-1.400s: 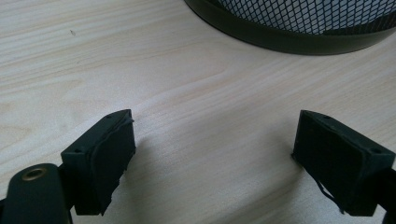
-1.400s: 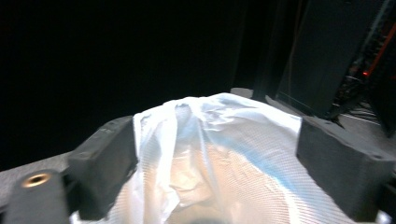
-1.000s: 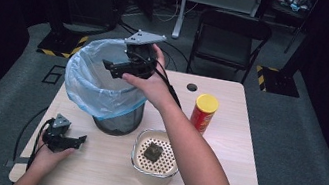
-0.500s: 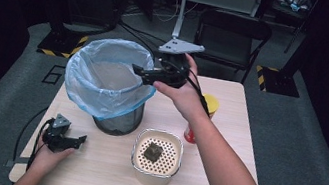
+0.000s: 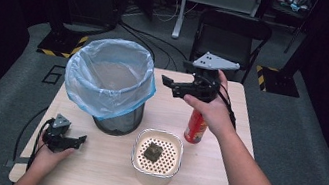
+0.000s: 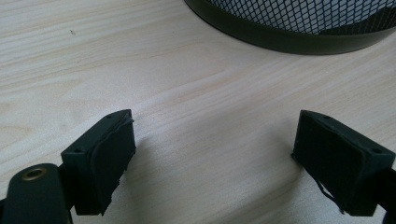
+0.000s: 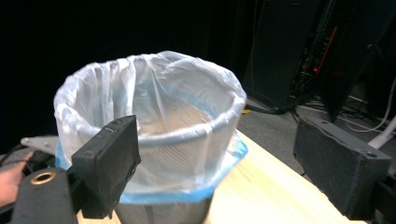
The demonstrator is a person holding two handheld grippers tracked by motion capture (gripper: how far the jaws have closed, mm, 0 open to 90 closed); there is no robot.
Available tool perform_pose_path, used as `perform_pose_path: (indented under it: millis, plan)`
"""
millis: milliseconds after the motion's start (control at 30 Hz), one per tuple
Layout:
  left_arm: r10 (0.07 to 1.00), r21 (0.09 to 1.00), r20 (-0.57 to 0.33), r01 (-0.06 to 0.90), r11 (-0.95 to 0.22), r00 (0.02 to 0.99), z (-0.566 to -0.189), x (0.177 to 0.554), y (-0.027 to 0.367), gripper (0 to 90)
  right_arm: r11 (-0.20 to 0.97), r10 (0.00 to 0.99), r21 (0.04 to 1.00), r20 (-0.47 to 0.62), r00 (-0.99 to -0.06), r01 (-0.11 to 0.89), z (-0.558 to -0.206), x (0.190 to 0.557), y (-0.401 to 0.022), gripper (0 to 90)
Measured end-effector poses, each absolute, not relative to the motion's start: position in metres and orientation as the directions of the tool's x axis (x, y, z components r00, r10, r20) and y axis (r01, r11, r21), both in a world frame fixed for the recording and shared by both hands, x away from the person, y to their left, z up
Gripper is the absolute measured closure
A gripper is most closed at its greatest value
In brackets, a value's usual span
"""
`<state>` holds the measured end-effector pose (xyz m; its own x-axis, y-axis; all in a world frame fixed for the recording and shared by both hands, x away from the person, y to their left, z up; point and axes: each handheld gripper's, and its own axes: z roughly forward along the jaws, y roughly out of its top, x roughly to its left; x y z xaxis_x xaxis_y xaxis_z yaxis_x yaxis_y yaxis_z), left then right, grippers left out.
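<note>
So my right gripper (image 5: 169, 85) has swung away from over the bin (image 5: 109, 82) and now hangs above the table between the bin and the red can (image 5: 195, 127); its jaws have just been opening again and there's nothing between them; left gripper (image 5: 74, 140) rests on the table (image 5: 103, 171) near the bin's base, jaws spread, empty too; looks like I'm between drops, heading back for more; next up is probably the dark lump (image 5: 152, 150) sitting in the white strainer bowl (image 5: 153, 176), so I'd come down over it and pinch it cleanly.

table (image 5: 105, 163): pale matt wood grain; bin (image 5: 116, 124): black metal mesh; liner (image 5: 108, 80): thin glossy blue plastic
</note>
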<state>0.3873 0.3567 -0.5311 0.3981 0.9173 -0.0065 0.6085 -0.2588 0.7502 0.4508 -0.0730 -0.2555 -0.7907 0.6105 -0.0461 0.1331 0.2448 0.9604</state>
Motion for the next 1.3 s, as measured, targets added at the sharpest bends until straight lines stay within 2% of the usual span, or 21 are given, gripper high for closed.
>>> perform_pose_path:
  millis: [433,933,1300]
  plan:
    - [0.917,0.750,-0.007,0.608,-0.259,0.399,-0.531,0.387,0.357,12.5,0.241,0.648,0.962,-0.060,-0.759,0.130,-0.272,0.442,-0.107,11.2]
    - [0.914,0.742,-0.008,0.615,-0.268,0.407,-0.530,0.387,0.357,12.5,0.292,0.706,0.946,-0.113,-0.699,0.142,-0.295,0.422,-0.141,13.3]
    - [0.914,0.742,-0.008,0.615,-0.266,0.405,-0.530,0.387,0.357,12.5,0.241,0.755,0.950,-0.057,-0.653,0.196,-0.324,0.418,-0.168,12.3]
